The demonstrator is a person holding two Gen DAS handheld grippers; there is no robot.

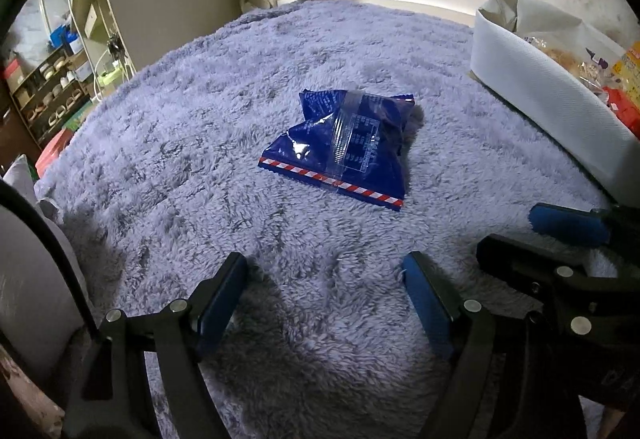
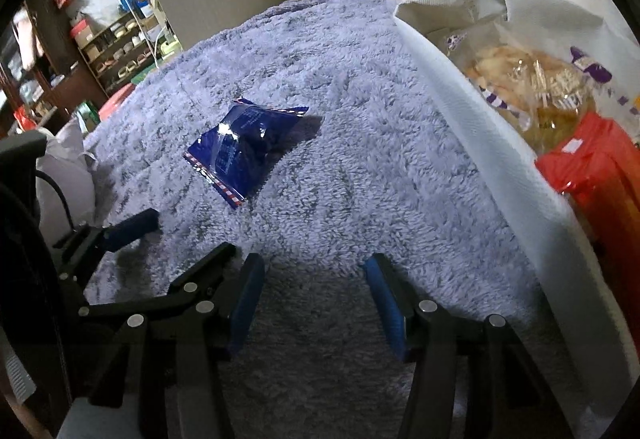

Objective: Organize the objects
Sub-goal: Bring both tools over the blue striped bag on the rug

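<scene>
the blue snack packet lies loose on the fuzzy lavender blanket, near the white fabric bin, ahead of both empty grippers, left gripper fingers wide, right gripper narrower; light, crinkly, slippery, best pinched at a sealed edge.

One blue snack packet lies alone near the middle of the purple fleece blanket. One white fabric bin stands at the blanket's right edge. Inside it show at least two packets: one clear bag of pale snacks and one red-orange packet; more may be hidden. Two grippers are in view, each with two blue-padded fingers.
</scene>
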